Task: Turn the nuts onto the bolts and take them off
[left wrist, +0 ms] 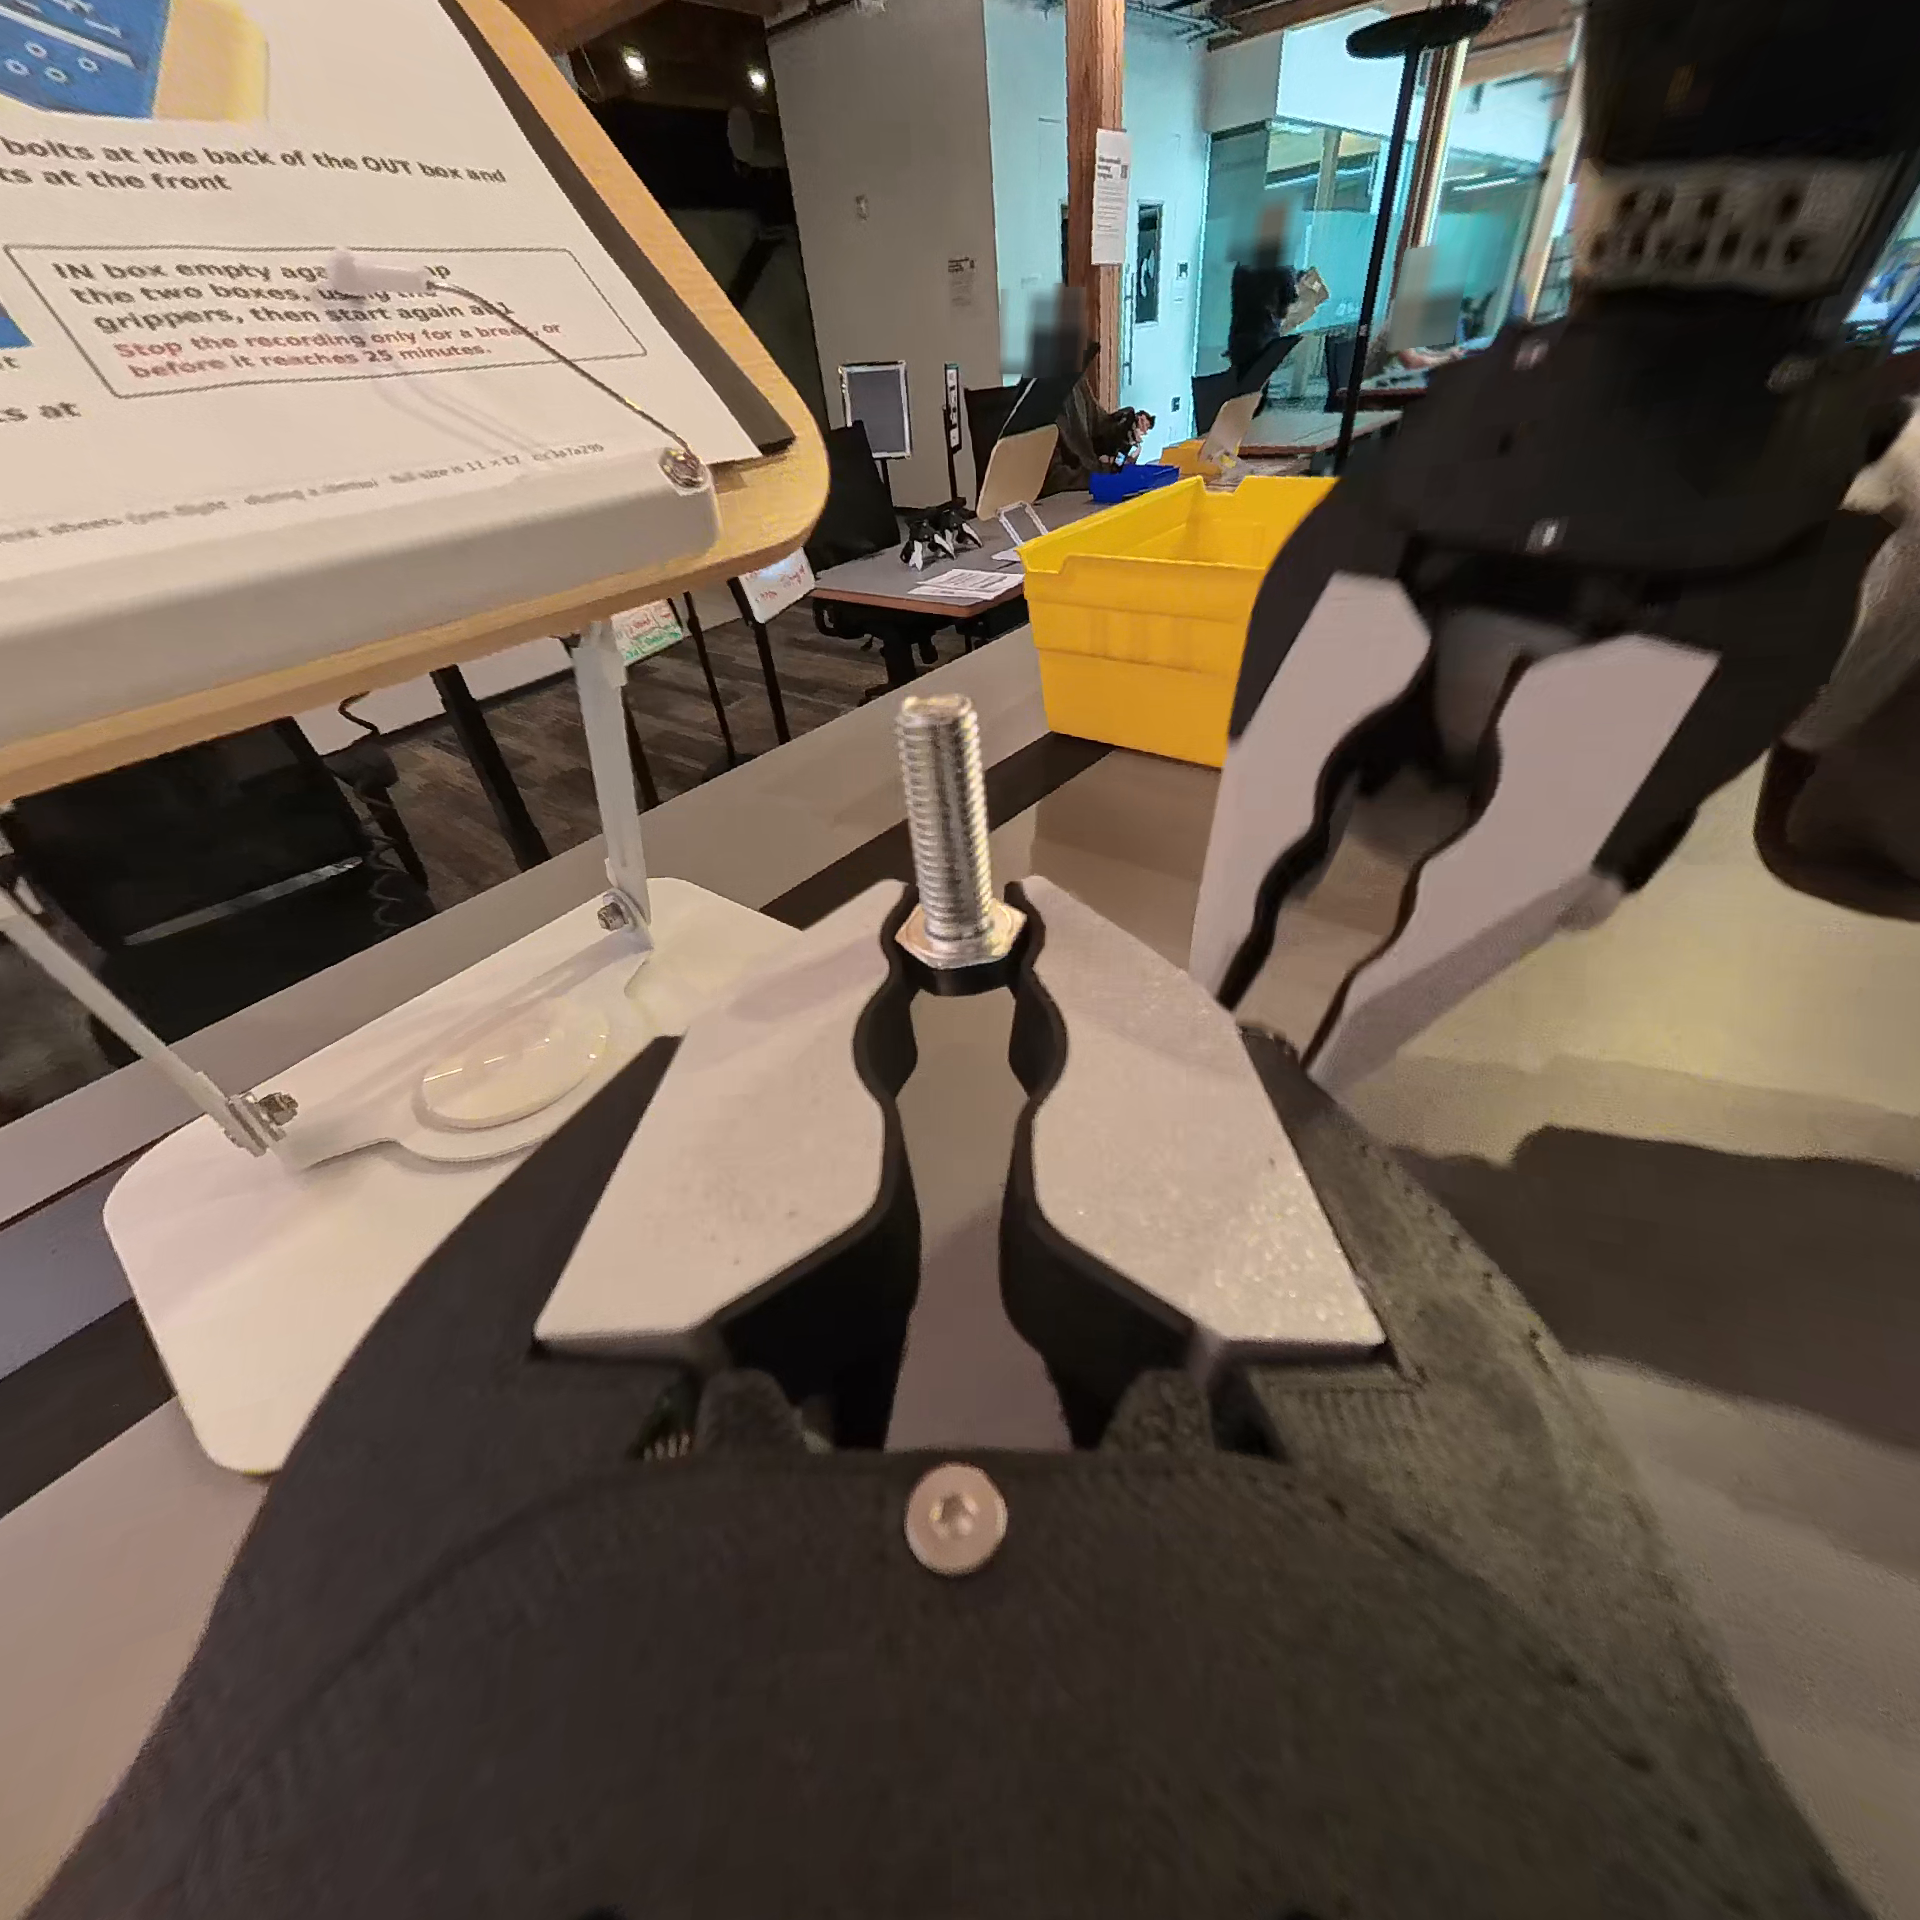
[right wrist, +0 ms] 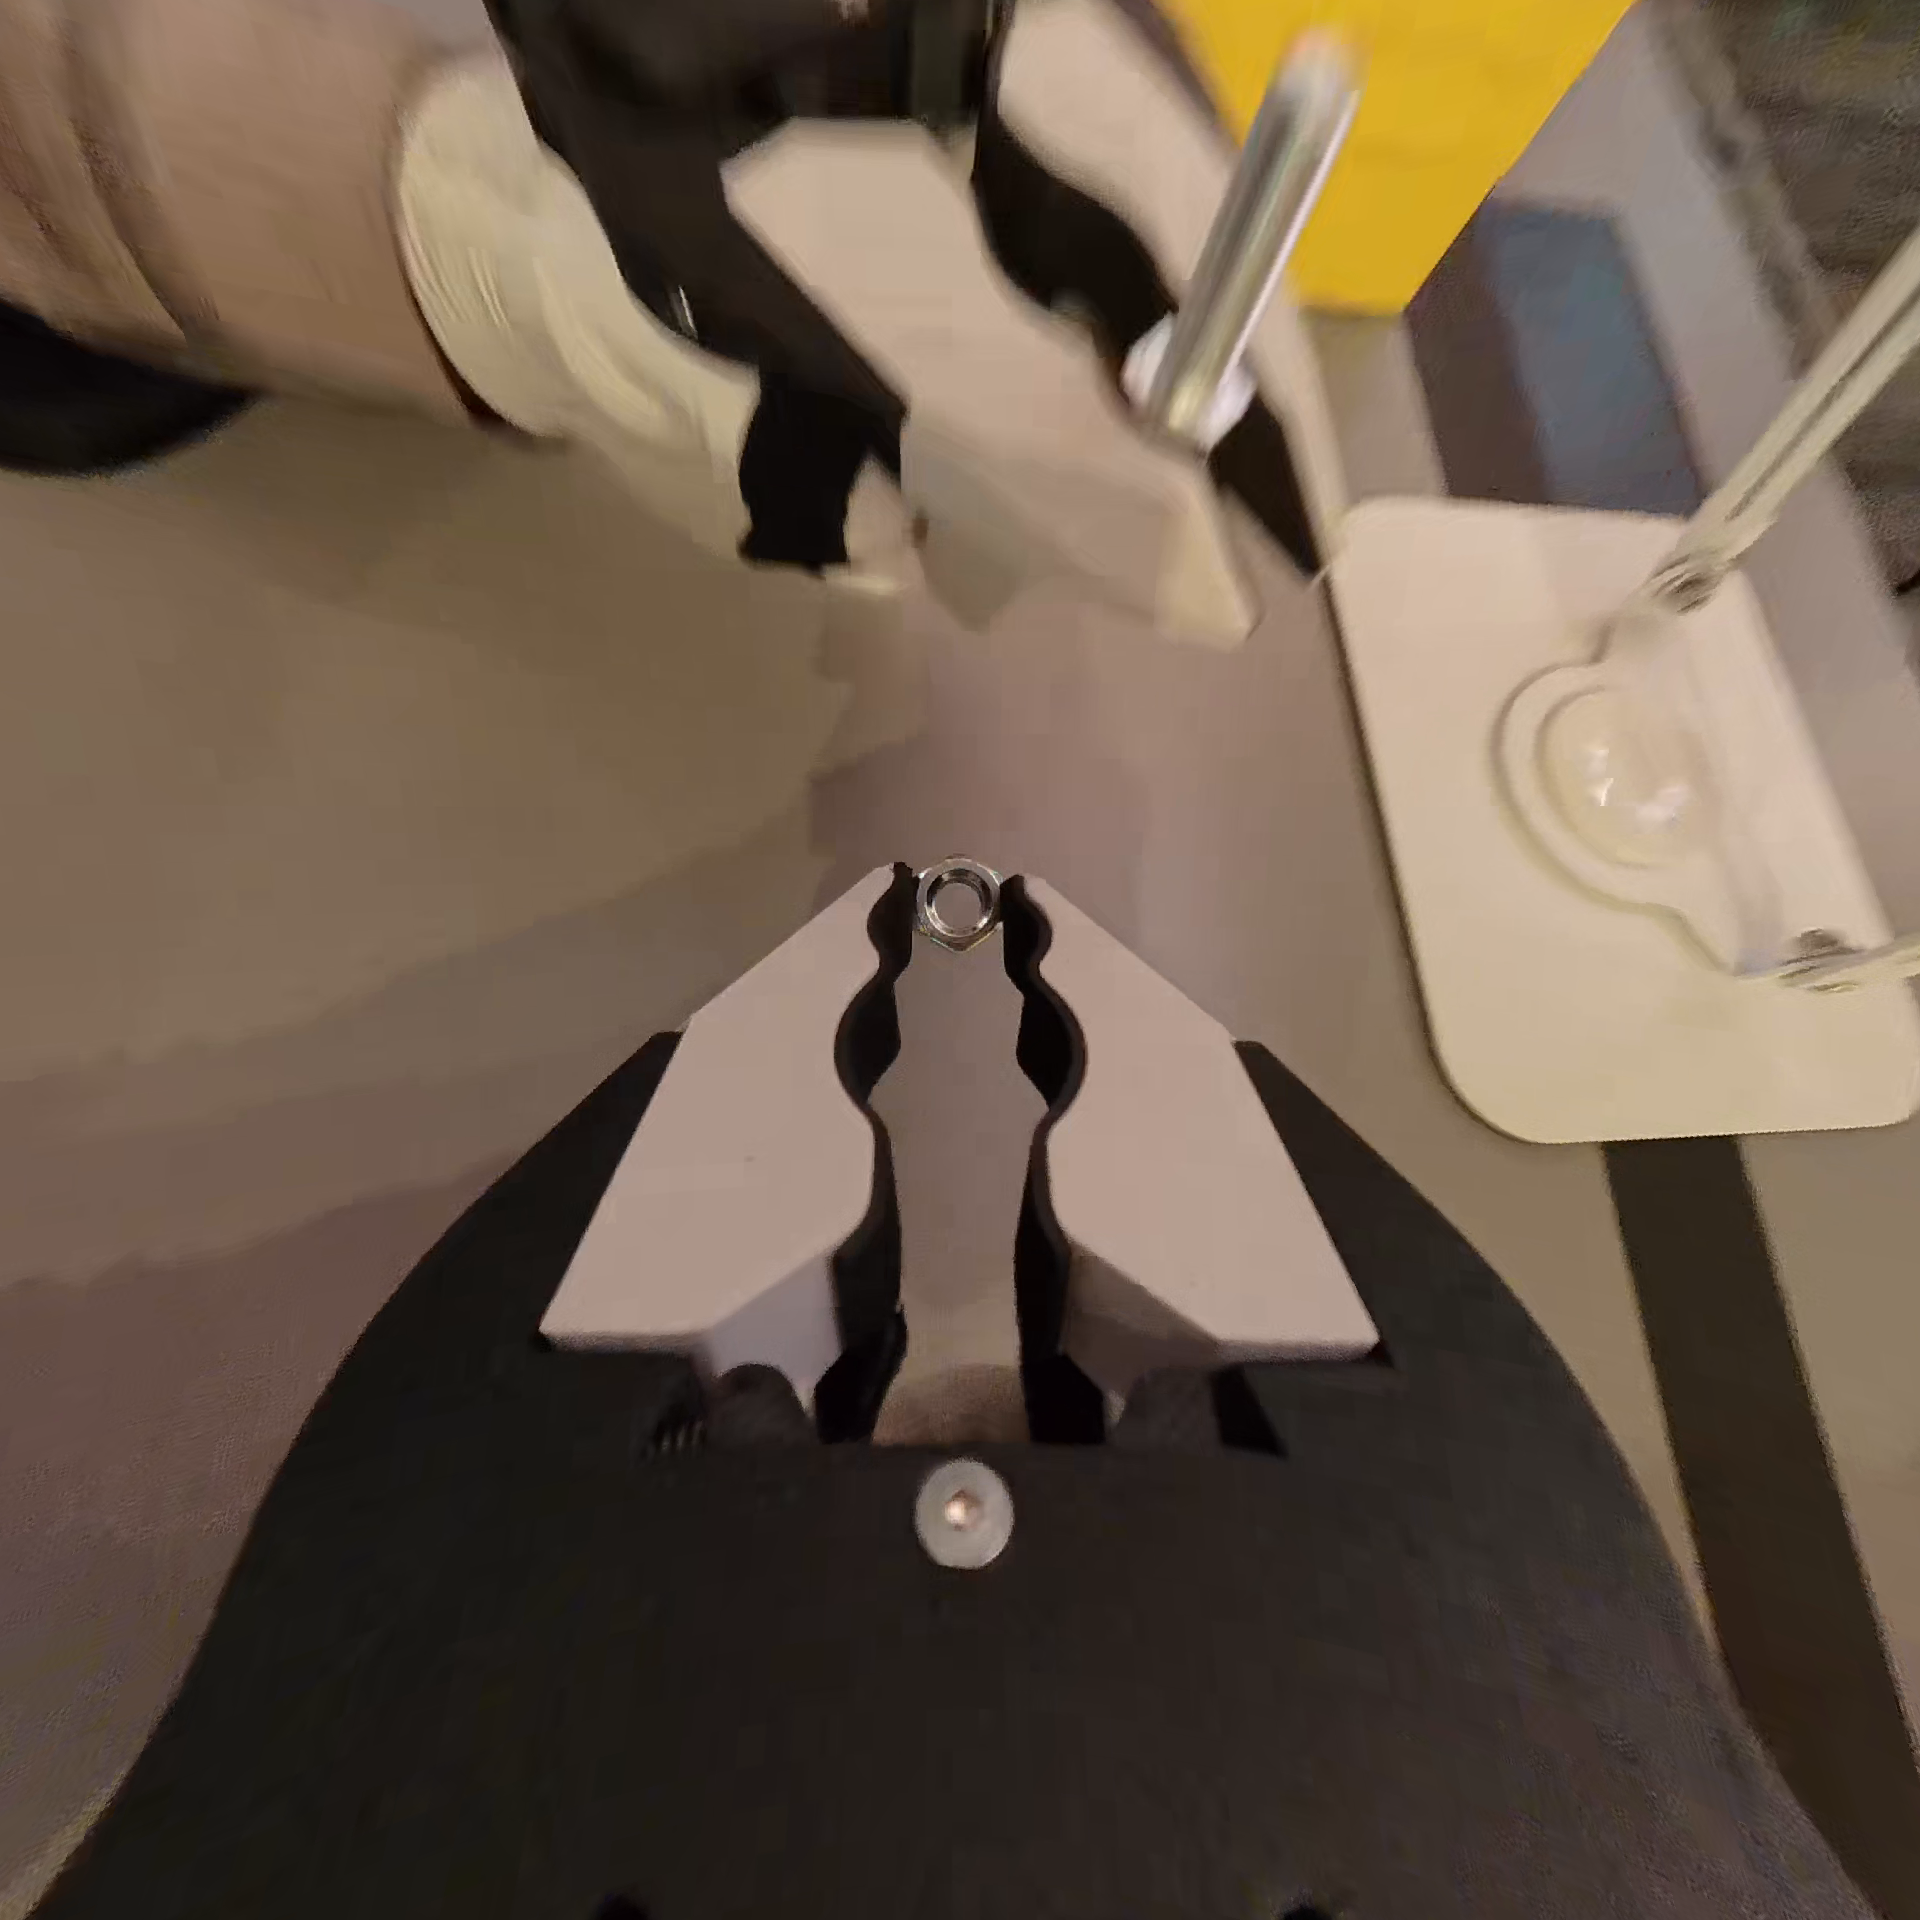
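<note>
While the left gripper (left wrist: 961, 940) clamps the hex head of a silver bolt (left wrist: 943, 821) right at its fingertips, threaded shank standing upright above the jaws, the right gripper (right wrist: 958, 909) pinches a small silver nut (right wrist: 957, 904) at its very tips, bore facing the camera. In the right wrist view the bolt shows blurred at upper right, well apart from the nut, sticking up from the left gripper, with a light sleeve behind. In the left wrist view the right gripper hangs to the right of the bolt, tips down, nut not discernible there. Grey table (left wrist: 1558, 1060) below; white document stand (left wrist: 436, 1132) left of bolt; yellow bin (left wrist: 1143, 613) behind.
</note>
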`<state>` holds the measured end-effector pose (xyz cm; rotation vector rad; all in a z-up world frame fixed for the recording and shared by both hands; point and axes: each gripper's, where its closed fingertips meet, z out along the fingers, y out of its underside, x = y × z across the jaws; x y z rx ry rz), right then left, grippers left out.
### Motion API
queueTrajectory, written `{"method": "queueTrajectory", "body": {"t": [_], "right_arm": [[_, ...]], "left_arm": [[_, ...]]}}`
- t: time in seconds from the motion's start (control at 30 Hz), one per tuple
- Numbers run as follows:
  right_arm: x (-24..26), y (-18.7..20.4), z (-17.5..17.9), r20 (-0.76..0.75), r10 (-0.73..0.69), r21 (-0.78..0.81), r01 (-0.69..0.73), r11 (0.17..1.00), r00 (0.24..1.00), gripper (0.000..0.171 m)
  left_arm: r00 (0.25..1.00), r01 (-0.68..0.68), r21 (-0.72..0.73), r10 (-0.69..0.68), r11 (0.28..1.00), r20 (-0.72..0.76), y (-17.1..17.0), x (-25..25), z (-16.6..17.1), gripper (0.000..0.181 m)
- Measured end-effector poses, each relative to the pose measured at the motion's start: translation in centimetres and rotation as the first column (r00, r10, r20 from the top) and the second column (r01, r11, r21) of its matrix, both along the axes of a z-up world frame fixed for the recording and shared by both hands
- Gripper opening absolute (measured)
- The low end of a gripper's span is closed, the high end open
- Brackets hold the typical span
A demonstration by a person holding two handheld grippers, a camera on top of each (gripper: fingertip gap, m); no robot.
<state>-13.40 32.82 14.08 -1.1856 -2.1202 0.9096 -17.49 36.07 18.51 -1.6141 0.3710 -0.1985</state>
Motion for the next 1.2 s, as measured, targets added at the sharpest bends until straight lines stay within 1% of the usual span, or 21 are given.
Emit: {"method": "queueTrajectory", "body": {"t": [0.07,0.17,0.3,0.4,0.5,0.97,1.2], "right_arm": [[0.2,-0.1,2.6,-0.081,-0.001,-0.003,0.001,1.0,0.997,0.015],[0.5,-0.4,5.5,-0.172,0.001,0.005,-0.001,1.0,0.985,0.015],[0.5,-0.9,7.8,-0.24,0.009,0.041,0.001,0.999,0.971,0.015],[0.3,-1.3,8.6,-0.258,0.015,0.065,0.002,0.998,0.966,0.015],[0.2,-1.4,8.7,-0.253,0.014,0.083,0.007,0.997,0.967,0.015],[0.4,-1.2,7.3,-0.171,0.002,0.118,0.019,0.993,0.985,0.015],[0.9,-1.4,6.6,-0.107,0.016,0.197,0.005,0.98,0.994,0.015]], "left_arm": [[1.0,0.018,-0.006,-0.018,1.0,-0.005,0.0,0.6,-0.2,0.015],[0.998,0.05,-0.01,-0.051,0.999,-0.036,-0.1,1.9,-0.7,0.015],[0.992,0.09,-0.015,-0.091,0.996,-0.091,-0.4,3.7,-1.3,0.015],[0.986,0.109,-0.014,-0.11,0.994,-0.124,-0.6,4.6,-1.5,0.015],[0.979,0.116,-0.011,-0.116,0.993,-0.166,-0.7,5.1,-1.7,0.015],[0.968,0.109,-0.002,-0.106,0.994,-0.227,-0.8,5.5,-2.0,0.015],[0.947,0.119,-0.011,-0.116,0.993,-0.299,-0.9,5.7,-2.6,0.015]]}}
